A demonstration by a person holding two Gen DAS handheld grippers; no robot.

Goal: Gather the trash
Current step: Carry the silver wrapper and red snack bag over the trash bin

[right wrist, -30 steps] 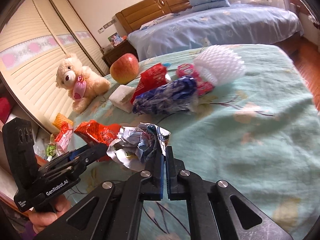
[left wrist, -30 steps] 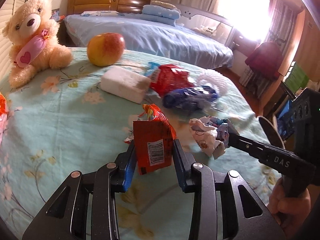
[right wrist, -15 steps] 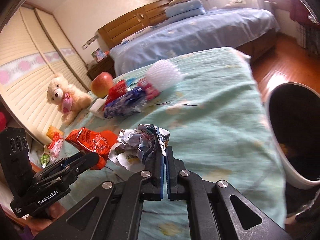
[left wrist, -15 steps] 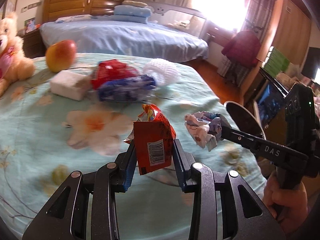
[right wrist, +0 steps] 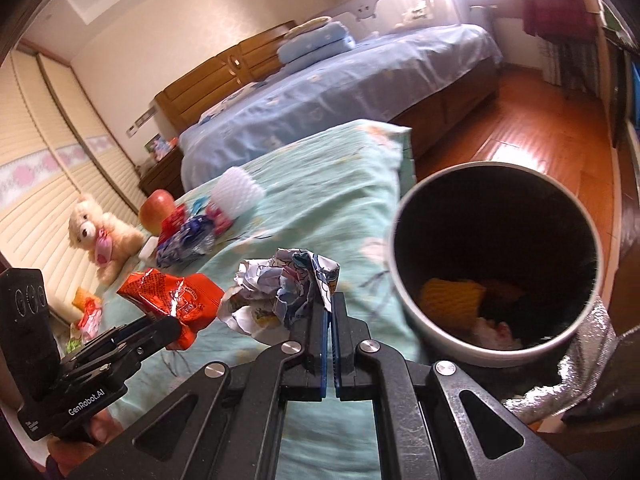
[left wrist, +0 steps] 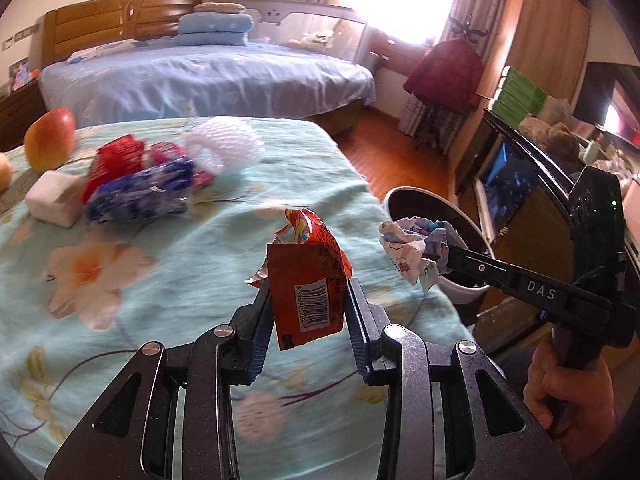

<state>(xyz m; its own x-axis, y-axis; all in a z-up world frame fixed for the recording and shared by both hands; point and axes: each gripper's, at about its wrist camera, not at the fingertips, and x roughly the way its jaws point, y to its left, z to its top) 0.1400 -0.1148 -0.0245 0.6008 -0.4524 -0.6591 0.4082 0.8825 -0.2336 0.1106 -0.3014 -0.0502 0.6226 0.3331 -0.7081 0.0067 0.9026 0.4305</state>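
Observation:
My left gripper (left wrist: 307, 300) is shut on an orange snack wrapper (left wrist: 306, 280) and holds it above the teal bedspread (left wrist: 160, 280); the wrapper also shows in the right wrist view (right wrist: 172, 294). My right gripper (right wrist: 330, 312) is shut on a crumpled paper wad (right wrist: 280, 288), held just left of the round trash bin (right wrist: 404, 216); the wad (left wrist: 412, 244) and bin (left wrist: 464, 292) also show in the left wrist view. The bin holds yellow and dark scraps. More wrappers, red (left wrist: 116, 160) and blue (left wrist: 140, 192), lie farther back.
An apple (left wrist: 50, 138), a white block (left wrist: 50, 198) and a white foam net (left wrist: 224, 146) lie on the bedspread. A teddy bear (right wrist: 100, 236) sits at its far left. A blue bed (left wrist: 208, 80) stands behind. Wooden floor and a cabinet lie right.
Both grippers have swung right with their loads, toward the bed's edge. The trash bin has come close beside the right gripper. The apple and teddy have slid left.

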